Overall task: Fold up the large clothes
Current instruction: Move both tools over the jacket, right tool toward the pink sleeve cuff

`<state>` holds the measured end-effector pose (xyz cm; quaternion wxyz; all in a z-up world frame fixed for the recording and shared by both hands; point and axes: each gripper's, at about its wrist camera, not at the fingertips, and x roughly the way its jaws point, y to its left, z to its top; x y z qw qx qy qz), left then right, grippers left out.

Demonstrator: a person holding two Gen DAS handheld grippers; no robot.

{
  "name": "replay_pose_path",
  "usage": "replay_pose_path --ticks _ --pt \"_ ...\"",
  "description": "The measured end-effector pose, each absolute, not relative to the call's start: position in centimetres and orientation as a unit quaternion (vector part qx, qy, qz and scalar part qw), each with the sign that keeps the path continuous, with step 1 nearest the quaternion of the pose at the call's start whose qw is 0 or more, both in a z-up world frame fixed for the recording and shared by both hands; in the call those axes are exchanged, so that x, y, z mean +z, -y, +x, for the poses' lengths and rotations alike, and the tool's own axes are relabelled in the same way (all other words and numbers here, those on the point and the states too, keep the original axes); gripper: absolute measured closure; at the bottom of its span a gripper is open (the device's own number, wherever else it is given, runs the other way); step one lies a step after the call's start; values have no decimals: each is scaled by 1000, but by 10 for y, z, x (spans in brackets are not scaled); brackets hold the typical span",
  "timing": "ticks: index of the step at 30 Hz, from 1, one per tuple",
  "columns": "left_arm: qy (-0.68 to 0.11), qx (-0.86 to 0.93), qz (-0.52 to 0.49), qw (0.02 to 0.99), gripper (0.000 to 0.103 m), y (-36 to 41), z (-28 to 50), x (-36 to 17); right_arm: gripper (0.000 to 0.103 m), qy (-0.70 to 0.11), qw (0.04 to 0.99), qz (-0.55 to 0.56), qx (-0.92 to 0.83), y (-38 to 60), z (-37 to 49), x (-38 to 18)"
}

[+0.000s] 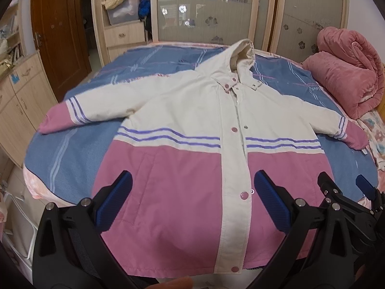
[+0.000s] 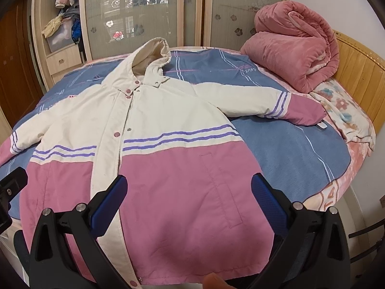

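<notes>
A cream and pink padded hooded jacket with purple stripes [image 1: 192,130] lies face up and fully spread on the bed with its blue patterned cover [image 1: 72,163], snapped shut down the front, hood toward the wardrobe, both sleeves stretched out to the sides. No fold shows anywhere, so the task looks to be at its very start: sleeves, sides and length are all left to fold in. The left tongs [image 1: 192,200] hang wide open over the pink hem, holding nothing; the right tongs [image 2: 189,202] are just as wide and empty over the hem's other half. A rolled pink fleece blanket [image 2: 291,55] sits apart near the headboard. Whether either pair touches the fabric is hard to tell through the fisheye view.
</notes>
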<state>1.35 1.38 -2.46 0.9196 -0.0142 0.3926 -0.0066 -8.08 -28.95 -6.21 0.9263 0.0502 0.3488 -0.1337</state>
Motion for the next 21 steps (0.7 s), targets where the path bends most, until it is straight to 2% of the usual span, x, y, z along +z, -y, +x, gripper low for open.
replay_pose_path --ticks 7,13,17,21 --pt "-415 9 8 910 2 -17 41 -53 1 -348 925 56 -140 307 -67 -75" --pt "-398 19 -6 917 2 -18 74 -82 1 -343 923 127 -123 345 -31 -95" --pt "-425 27 13 905 3 1 99 -107 1 -265 954 119 -75 349 -24 -69" --pt "-445 14 3 895 35 23 118 -121 1 -211 967 135 -33 369 -9 -50"
